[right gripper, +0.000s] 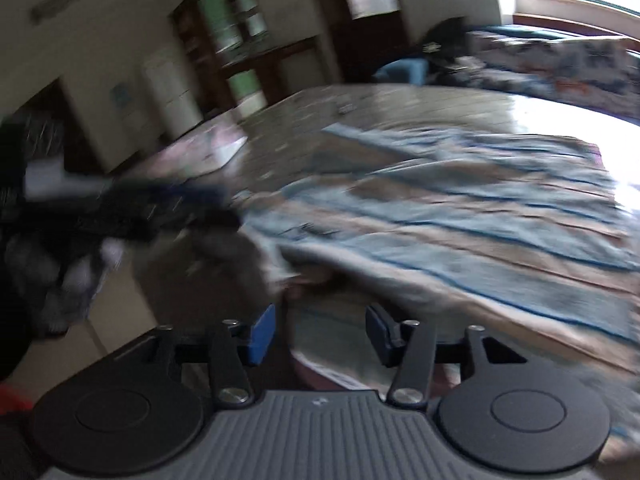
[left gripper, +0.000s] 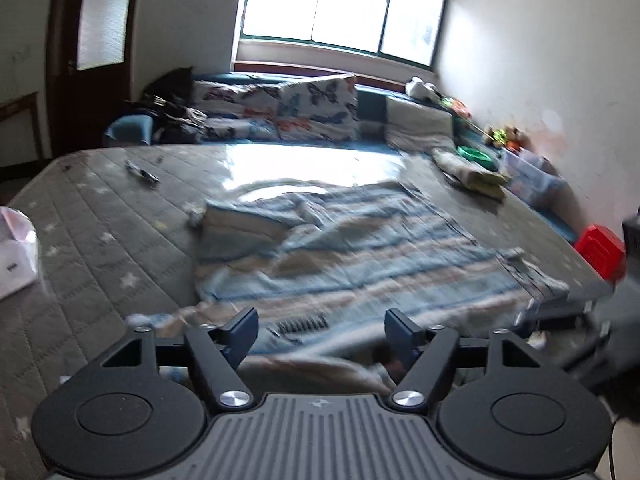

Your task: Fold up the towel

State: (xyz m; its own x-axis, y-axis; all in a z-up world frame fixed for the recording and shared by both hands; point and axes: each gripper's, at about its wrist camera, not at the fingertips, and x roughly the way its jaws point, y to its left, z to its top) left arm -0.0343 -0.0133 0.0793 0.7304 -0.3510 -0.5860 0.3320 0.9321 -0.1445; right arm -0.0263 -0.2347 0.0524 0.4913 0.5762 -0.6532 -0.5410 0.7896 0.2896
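Note:
A blue, beige and white striped towel lies spread and rumpled on the grey quilted mattress, its far left corner turned over. My left gripper hovers open over the towel's near edge, nothing pressed between its blue pads. In the blurred right wrist view the same towel stretches away to the right, its near edge hanging over the bed's edge. My right gripper is open just off that edge, pads apart with only loose cloth showing behind them. The left gripper's body appears as a dark blur at left.
Butterfly-print pillows and a dark bag line the bed's head under the window. A white bag sits at the left edge, a small dark object on the mattress. Folded cloths, a clear bin and a red stool stand at right.

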